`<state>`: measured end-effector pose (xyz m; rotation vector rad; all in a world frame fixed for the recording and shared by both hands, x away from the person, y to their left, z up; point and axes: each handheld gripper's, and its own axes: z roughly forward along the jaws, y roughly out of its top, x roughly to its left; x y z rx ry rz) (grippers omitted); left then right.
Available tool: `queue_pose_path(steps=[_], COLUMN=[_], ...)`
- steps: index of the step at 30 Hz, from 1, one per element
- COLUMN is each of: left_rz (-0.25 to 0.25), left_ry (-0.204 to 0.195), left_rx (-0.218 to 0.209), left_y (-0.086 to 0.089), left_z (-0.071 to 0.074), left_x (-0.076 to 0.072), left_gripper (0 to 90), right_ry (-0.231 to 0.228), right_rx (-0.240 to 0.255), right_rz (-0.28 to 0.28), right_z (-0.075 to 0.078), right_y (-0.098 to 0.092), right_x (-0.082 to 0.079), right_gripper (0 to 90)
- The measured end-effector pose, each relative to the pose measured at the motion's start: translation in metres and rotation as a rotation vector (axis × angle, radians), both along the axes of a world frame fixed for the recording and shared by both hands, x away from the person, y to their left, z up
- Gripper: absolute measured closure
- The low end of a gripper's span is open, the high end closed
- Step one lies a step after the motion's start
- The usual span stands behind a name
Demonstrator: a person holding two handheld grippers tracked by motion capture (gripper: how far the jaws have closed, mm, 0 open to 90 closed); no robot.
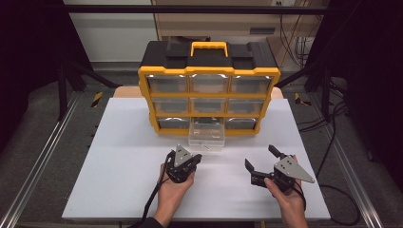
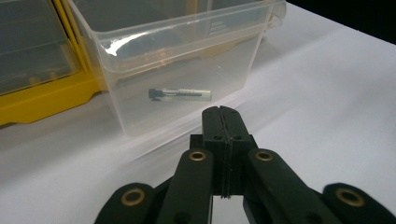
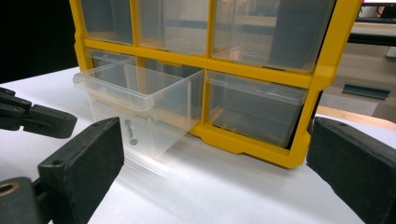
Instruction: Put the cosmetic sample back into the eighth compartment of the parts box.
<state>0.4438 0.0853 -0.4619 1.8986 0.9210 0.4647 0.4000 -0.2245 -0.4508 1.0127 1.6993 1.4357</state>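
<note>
A yellow and black drawer cabinet (image 1: 209, 71) stands at the back of the white table (image 1: 119, 166). Its bottom middle clear drawer (image 1: 206, 137) is pulled out, and a small bolt (image 2: 180, 94) lies inside it. My left gripper (image 1: 196, 158) rests just in front of that drawer, its jaws shut with nothing between them (image 2: 222, 116). My right gripper (image 1: 260, 157) sits further right on the table, open wide and empty. In the right gripper view the pads (image 3: 88, 158) frame the drawer (image 3: 140, 93), the bolt (image 3: 130, 132) and the cabinet's lower right drawers.
The cabinet holds several other clear drawers (image 1: 249, 84), all pushed in, under a black lid with a yellow handle (image 1: 209, 47). Metal rails (image 1: 43, 156) run along both sides of the table. Cables (image 1: 332, 142) hang at the right. White tabletop stretches left of the left hand.
</note>
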Motion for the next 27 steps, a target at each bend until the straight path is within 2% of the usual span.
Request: queue_pose_path(steps=[12,27], left_rz=[0.013,0.033], left_ry=[0.013,0.009], left_rx=[0.0,0.005], left_y=[-0.004,-0.006], left_z=[0.002,0.001], left_x=[0.006,0.014], left_gripper=[90.0,90.0], right_ry=[0.001,-0.004], right_rx=[-0.001,-0.006], right_rz=[0.001,0.0], right_z=[0.0,0.0], right_y=[0.0,0.0], right_x=[0.0,0.0], right_gripper=[4.9,4.9])
